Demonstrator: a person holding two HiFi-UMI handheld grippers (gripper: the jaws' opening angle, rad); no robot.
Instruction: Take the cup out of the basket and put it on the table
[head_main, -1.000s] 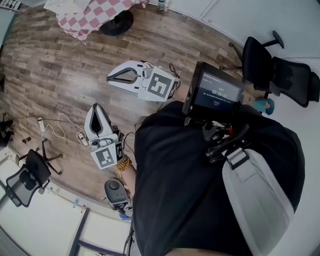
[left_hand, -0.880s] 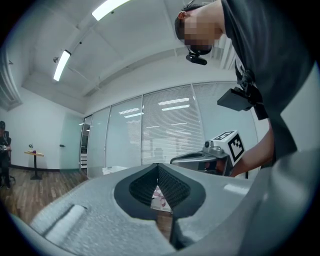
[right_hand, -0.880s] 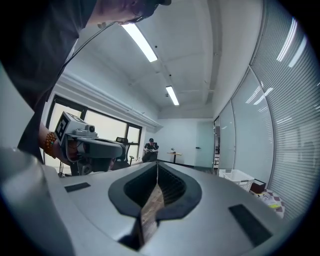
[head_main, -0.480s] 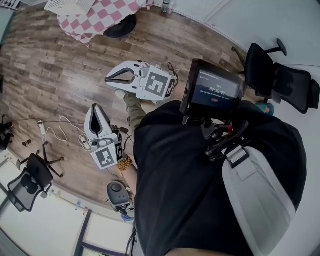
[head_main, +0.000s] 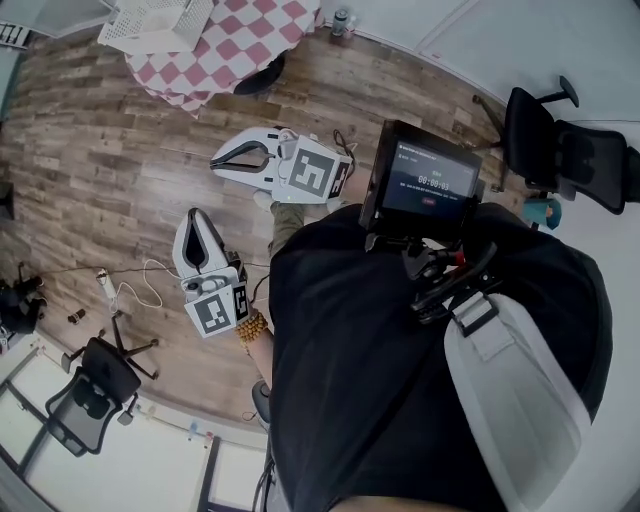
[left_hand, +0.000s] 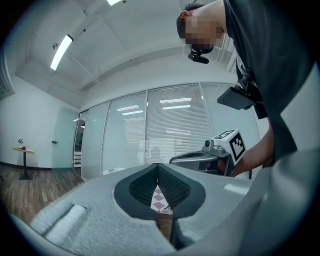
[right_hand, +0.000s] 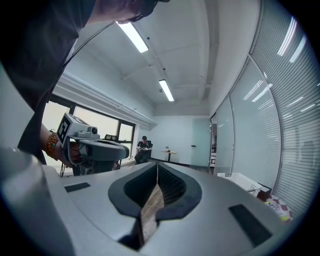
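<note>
No cup shows in any view. The white basket (head_main: 155, 20) stands on the table with a red-checked cloth (head_main: 240, 45) at the top of the head view, and its inside is hidden. In the right gripper view the basket (right_hand: 241, 181) lies low at the right. My left gripper (head_main: 193, 213) hangs over the wood floor, shut and empty. My right gripper (head_main: 215, 164) is higher and nearer the table, also shut with nothing between its fingers. Both are well short of the table. Each gripper view shows the other gripper: the right gripper (left_hand: 172, 160) and the left gripper (right_hand: 125, 148).
A phone-like screen (head_main: 427, 183) is mounted on the person's chest. Black office chairs stand at the right (head_main: 560, 150) and lower left (head_main: 95, 395). A white cable (head_main: 140, 285) trails on the floor. A bottle (head_main: 343, 20) stands by the wall. A seated person (right_hand: 144, 145) is far off.
The table and basket have come further into the head view from the top edge. Both grippers keep much the same pose in front of the body, still shut.
</note>
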